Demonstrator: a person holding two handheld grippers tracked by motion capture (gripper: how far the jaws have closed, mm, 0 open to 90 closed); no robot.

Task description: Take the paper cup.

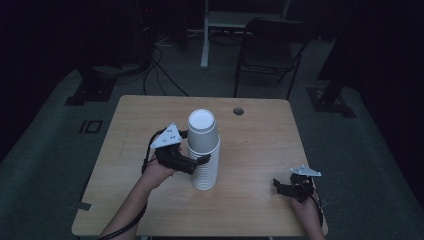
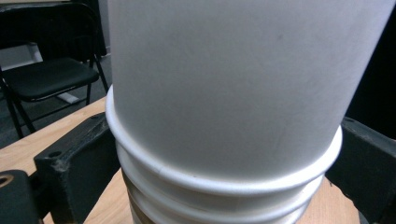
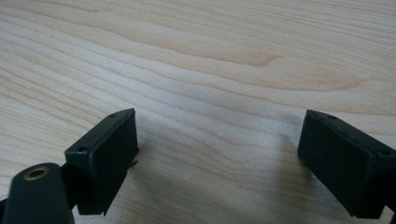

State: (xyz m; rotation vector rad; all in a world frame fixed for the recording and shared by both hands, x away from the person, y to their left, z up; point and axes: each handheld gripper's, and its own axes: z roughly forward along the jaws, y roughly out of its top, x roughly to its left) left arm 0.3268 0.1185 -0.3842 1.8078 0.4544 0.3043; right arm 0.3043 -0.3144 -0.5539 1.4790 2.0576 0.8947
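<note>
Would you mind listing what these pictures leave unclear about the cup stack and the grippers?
- Cup stack: cup count, rims too small in the high view; top and base cut off in the left gripper view.
- Left gripper: contact with the cups, hidden behind their rims.
- Right gripper: jaw tips cut off.

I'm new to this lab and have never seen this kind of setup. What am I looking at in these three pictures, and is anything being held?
No robot here: a person holds a hand-held two-jaw gripper in each hand, and each gripper carries its own small camera.

The high view looks down from above onto a wooden table. On it stands a tall stack of white paper cups, upside down, bases up. The left gripper reaches the stack from the side, partway up. The right gripper rests near the table's right front corner, away from the cups.

The left gripper view looks along that gripper's jaws: one black jaw stands on each side of the stack, close against the cup rims. Whether they already squeeze it, I cannot tell.

The right gripper view shows its jaws wide apart over bare wood, holding nothing.

A folding chair stands beyond the table.
</note>
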